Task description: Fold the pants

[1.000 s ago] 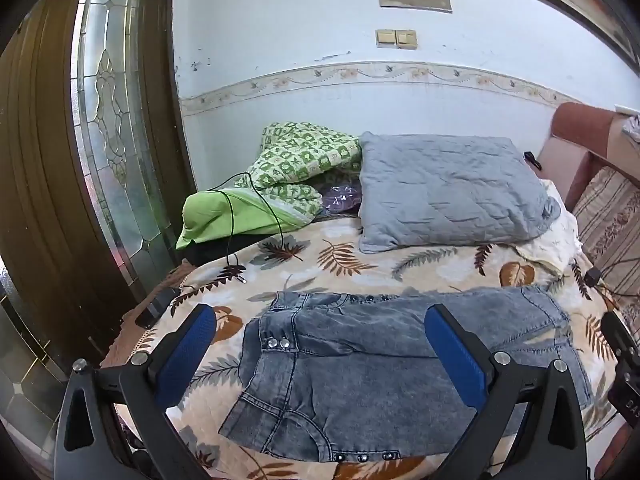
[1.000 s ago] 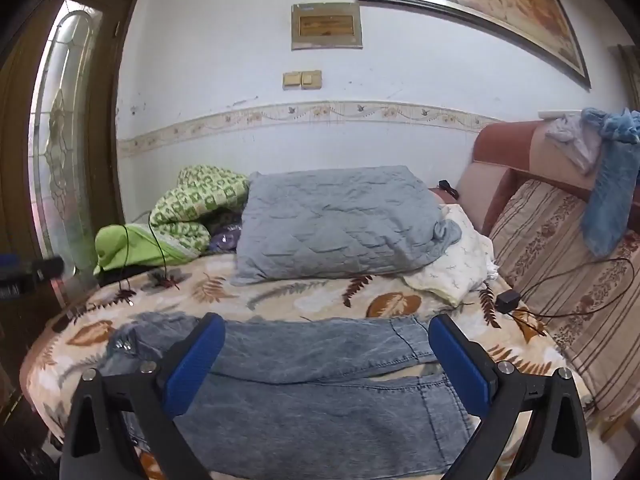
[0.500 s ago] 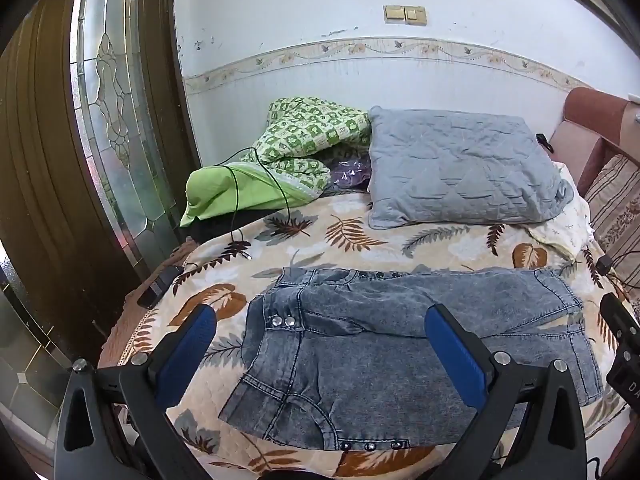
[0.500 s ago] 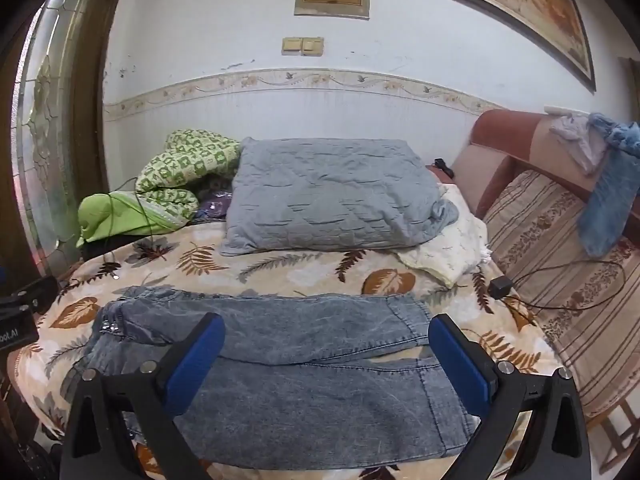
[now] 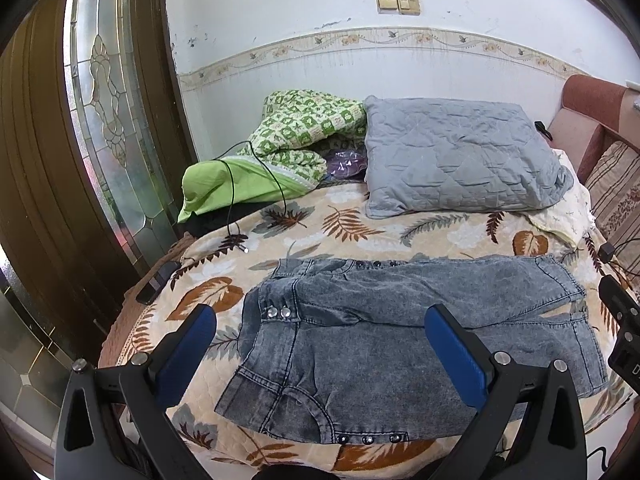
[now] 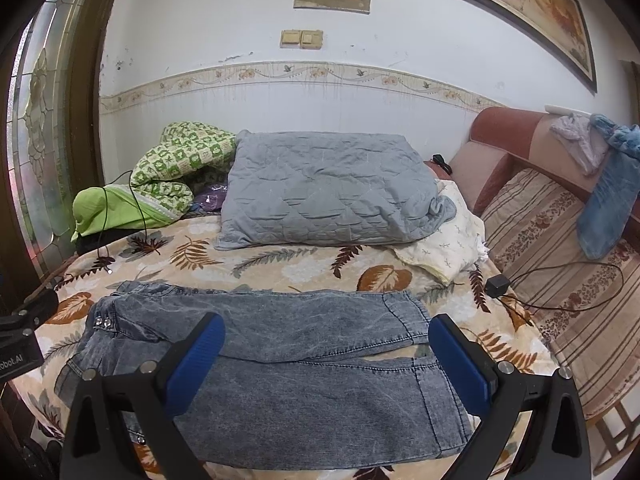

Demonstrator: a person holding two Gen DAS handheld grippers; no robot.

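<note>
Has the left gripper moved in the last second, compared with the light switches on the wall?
Yes. The left gripper has tilted downward: the light switches sit nearer the top edge, and more of the jeans shows.

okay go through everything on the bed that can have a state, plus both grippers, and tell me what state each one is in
Jeans: spread flat, legs side by side, unfolded.
Left gripper: open, empty.
Right gripper: open, empty.
Grey pillow: lying flat, rumpled.
Green quilt: bunched in a heap.
Black cable: loose, unplugged end on the bedspread.

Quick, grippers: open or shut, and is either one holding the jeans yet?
Left gripper: open, holding nothing, above the jeans.
Right gripper: open, holding nothing.
</note>
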